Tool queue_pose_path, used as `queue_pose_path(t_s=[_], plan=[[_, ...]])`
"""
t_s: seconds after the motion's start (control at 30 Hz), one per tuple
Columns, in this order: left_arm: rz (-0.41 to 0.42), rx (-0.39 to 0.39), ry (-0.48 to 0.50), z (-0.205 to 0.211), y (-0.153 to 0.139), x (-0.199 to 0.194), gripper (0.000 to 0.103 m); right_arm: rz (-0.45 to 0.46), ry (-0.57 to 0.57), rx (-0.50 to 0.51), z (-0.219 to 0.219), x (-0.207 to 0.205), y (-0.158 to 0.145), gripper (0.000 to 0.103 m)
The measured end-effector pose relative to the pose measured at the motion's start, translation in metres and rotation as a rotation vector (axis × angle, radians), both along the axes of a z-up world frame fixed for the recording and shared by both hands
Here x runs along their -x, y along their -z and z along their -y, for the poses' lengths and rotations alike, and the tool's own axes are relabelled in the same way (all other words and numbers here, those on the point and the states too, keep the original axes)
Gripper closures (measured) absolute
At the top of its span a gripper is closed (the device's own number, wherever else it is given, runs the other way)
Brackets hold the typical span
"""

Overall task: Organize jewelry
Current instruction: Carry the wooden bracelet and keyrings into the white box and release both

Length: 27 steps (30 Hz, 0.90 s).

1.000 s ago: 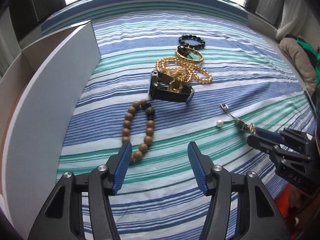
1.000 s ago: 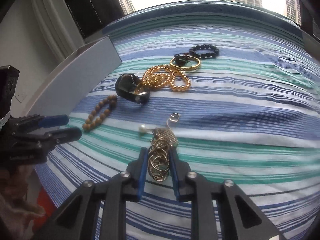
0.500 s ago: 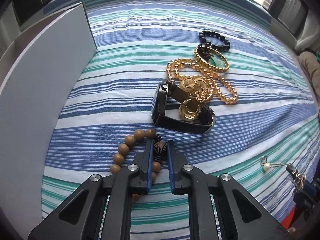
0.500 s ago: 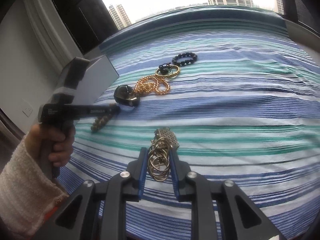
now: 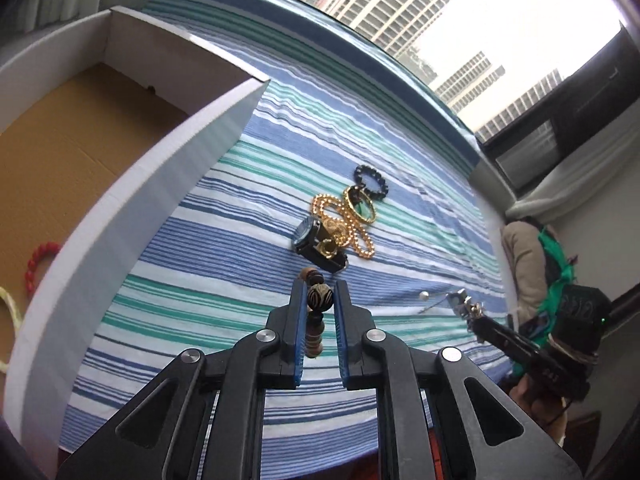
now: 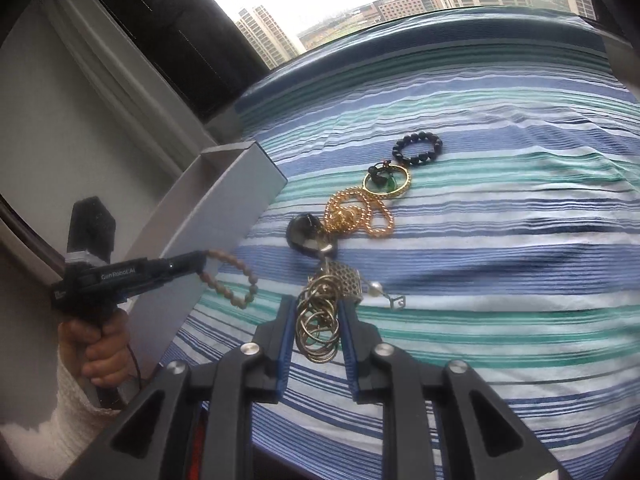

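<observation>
wooden bead bracelet (image 5: 316, 322), lying flat on the striped bed (image 5: 248, 240) a second ago, is now clamped by its patterned bead in the left gripper (image 5: 319, 304) and is lifted clear, hanging beside the white cardboard box (image 5: 132, 200) at the bed's left edge. the left gripper, wide open before, is now closed on it. the ring-cluster earring (image 6: 322, 320) is held pinched in the right gripper (image 6: 318, 322) and has also been raised off the bed. the watch (image 5: 316, 250), gold chain (image 5: 348, 226), bangle (image 5: 360, 208) and black bead bracelet (image 5: 370, 182) are left mid-bed. two pieces are judged ready for the box, where a red bracelet (image 5: 38, 260) is seen.
</observation>
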<state>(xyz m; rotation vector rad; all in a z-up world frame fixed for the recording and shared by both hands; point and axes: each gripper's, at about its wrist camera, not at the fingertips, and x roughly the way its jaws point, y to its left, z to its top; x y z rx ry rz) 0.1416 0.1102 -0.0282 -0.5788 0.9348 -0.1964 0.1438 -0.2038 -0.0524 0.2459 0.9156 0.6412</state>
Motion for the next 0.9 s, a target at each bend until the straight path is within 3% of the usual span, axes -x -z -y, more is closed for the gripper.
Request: queue_pose_path(t_s=[0.23, 0.37, 0.53, 0.67, 0.9], plan=[[0.145, -0.051, -0.180, -0.069, -0.079, 0.057, 0.092, 0.057, -0.167, -0.014, -0.078, -0.019, -0.058, 0.081], [0.155, -0.126, -0.302, -0.120, -0.093, 0.072, 0.092, 0.106, -0.272, -0.009, -0.149, -0.029, -0.078, 0.081], [0.063, -0.207, -0.420, -0.177, -0.064, 0.058, 0.092, 0.129, -0.399, -0.003, -0.248, -0.041, -0.078, 0.081], [-0.038, -0.281, -0.495, -0.213, -0.025, 0.038, 0.092, 0.139, -0.460, 0.051, -0.322, -0.054, -0.059, 0.081], [-0.189, -0.345, -0.506, -0.234, 0.028, 0.028, 0.090, 0.174, -0.504, 0.233, -0.399, -0.059, -0.015, 0.081]])
